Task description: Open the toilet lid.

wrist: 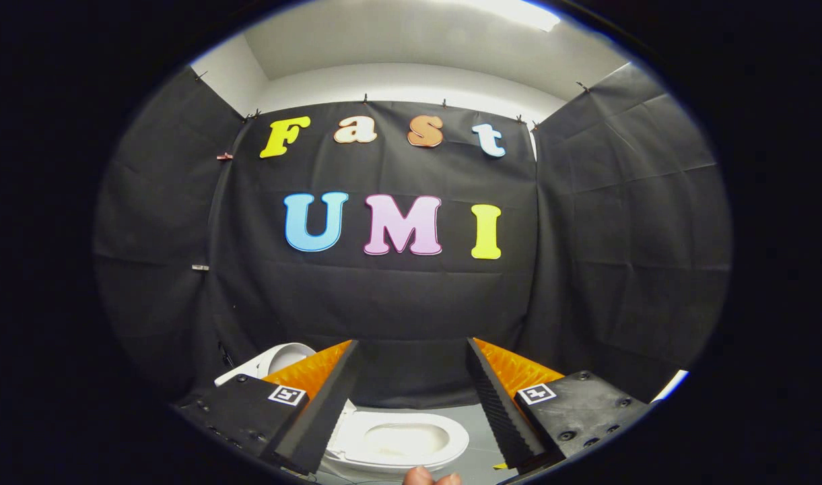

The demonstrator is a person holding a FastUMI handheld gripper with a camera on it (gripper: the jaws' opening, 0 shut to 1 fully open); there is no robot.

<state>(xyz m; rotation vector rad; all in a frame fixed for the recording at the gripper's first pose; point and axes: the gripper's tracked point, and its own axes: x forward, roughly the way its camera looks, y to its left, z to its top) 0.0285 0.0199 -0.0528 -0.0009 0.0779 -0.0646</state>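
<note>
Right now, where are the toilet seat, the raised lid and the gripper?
Toilet seat [451,438]: gripper view, its right rim.
Raised lid [286,356]: gripper view, its upper edge.
Gripper [411,357]: gripper view, open, between fingertips.

Locate the toilet [397,441] low between your fingers [330,397], just ahead of and below their tips. It is white, with an oval seat ring lying flat over the bowl and the bowl opening exposed. Your left finger covers the left edge of the seat. The toilet lid [279,358] is white and rounded, and it is raised off the seat: it appears beyond and to the left of your left finger, behind the bowl. Part of the lid is hidden by that finger, so its exact tilt cannot be confirmed. Your fingers stand wide apart and touch neither seat nor lid.
</note>
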